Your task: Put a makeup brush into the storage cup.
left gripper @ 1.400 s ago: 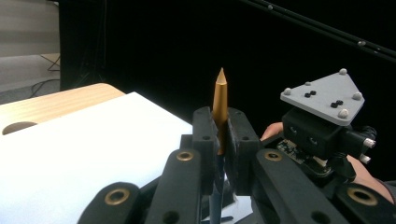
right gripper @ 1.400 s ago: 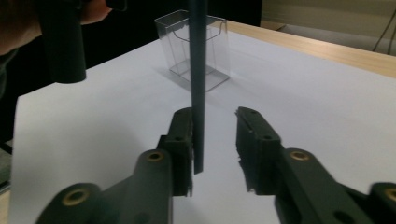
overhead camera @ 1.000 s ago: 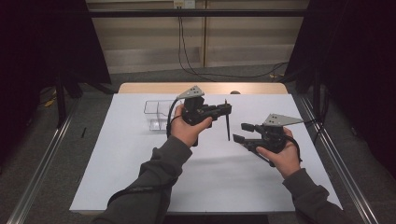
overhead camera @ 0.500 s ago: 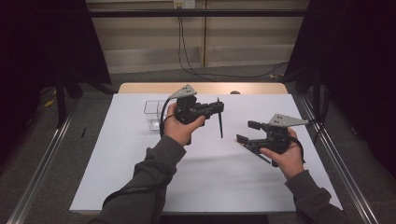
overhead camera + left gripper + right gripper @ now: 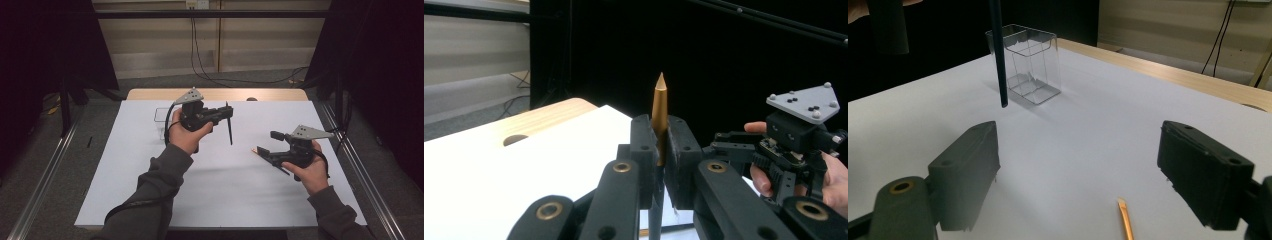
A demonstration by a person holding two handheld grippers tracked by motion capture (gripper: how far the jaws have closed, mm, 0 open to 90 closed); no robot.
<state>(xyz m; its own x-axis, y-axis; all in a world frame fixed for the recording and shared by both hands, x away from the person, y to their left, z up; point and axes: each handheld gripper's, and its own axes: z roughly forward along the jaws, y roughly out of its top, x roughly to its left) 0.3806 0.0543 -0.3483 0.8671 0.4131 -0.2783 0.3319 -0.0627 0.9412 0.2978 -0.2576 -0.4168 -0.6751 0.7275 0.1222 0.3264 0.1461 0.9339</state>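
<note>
My left gripper [image 5: 226, 113] hangs above the middle of the white table, shut on a slim pen [image 5: 229, 129] that stands upright. In the left gripper view the pads clamp the pen [image 5: 659, 107] just under its gold pointed end, and the dark shaft drops below them. My right gripper [image 5: 267, 143] is low at the right, pointing left; its jaws have just been opening and stand wide apart with nothing held. A thin orange piece [image 5: 1124, 220] lies on the sheet under that gap. In the right gripper view the dark shaft [image 5: 998, 60] hangs in front of a clear plastic box [image 5: 1030, 65].
The clear box [image 5: 161, 120] stands on the white sheet [image 5: 210, 195] behind my left hand. A wooden table edge [image 5: 150, 94] with a hole runs along the back. Dark curtains flank both sides, and cables hang on the far wall.
My left hand has carried the pen leftward, away from the right gripper. The right gripper's jaws have spread wider and it has drifted slightly right.
</note>
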